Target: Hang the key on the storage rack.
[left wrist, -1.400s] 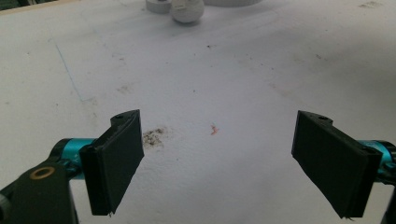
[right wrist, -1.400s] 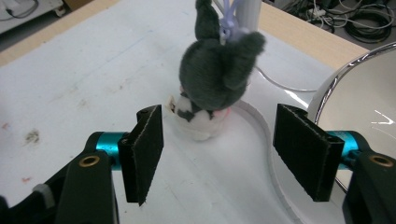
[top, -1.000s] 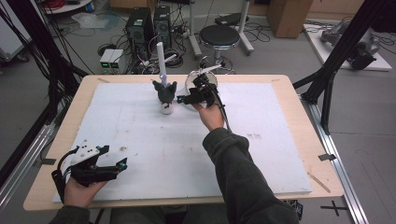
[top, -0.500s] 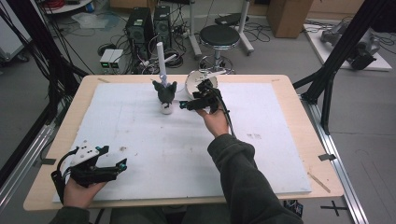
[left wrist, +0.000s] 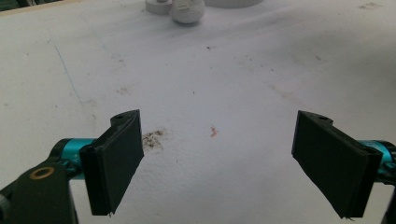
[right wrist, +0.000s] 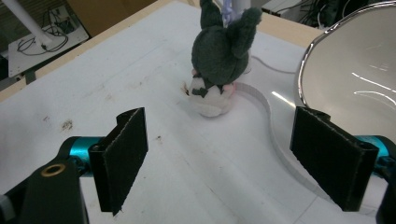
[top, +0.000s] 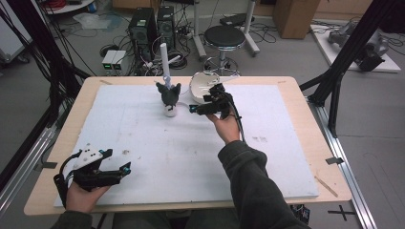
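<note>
White sheeting covers the wooden surface, with computer towers, a black stool and cables on the floor beyond; the right hand reaches out from a dark sleeve toward the far middle of the surface, holding the right tongs roughly level and aimed to the left in the high view; their jaws have just been opening and now stand wide with nothing between them; the plush toy, dark grey above and white below, sits upright just ahead of those tongs and apart from them; the white bowl lies close beside the right jaw; the left hand rests at the near left corner, its left tongs wide over bare sheeting, well apart from the toy.
</note>
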Available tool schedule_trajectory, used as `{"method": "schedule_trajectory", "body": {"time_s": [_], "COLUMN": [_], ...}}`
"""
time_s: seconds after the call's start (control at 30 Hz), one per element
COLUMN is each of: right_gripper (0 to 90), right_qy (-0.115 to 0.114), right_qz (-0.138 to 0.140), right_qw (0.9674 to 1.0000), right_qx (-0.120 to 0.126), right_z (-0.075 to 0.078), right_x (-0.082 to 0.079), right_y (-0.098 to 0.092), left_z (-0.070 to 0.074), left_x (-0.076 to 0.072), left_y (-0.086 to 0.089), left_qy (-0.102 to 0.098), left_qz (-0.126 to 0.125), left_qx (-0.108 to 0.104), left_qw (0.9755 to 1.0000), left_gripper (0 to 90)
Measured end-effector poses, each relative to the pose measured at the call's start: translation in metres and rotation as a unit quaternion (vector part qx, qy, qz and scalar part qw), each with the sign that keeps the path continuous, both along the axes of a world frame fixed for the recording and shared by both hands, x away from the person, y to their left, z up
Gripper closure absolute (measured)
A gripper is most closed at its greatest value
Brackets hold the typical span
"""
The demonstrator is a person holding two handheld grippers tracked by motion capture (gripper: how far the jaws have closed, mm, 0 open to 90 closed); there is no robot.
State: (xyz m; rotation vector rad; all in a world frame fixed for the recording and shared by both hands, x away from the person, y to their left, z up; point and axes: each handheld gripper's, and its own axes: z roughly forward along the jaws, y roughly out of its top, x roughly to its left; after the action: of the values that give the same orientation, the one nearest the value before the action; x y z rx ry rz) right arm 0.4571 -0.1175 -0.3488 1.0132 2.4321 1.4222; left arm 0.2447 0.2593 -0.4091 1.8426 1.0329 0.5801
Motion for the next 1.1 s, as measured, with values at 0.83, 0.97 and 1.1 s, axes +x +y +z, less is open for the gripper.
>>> {"method": "schedule_trajectory", "body": {"time_s": [0.83,0.97,1.1], "right_gripper": [12.4,12.3,12.3], "right_qy": [-0.002,-0.003,-0.003], "right_qz": [-0.001,-0.004,-0.004], "right_qw": [1.0,1.0,1.0], "right_qx": [-0.002,-0.001,-0.001], "right_z": [-0.002,-0.002,-0.002], "right_x": [-0.015,-0.018,-0.021], "right_y": [-0.017,-0.021,-0.024], "left_z": [0.0,0.0,0.0], "left_x": [0.0,0.0,0.0], "left_y": [-0.001,-0.002,-0.001], "left_qy": [0.001,0.001,0.001], "left_qz": [-0.002,-0.002,-0.003], "left_qx": [0.0,-0.001,0.0], "left_qw": [1.0,1.0,1.0], "left_gripper": [16.9,16.8,16.9]}}
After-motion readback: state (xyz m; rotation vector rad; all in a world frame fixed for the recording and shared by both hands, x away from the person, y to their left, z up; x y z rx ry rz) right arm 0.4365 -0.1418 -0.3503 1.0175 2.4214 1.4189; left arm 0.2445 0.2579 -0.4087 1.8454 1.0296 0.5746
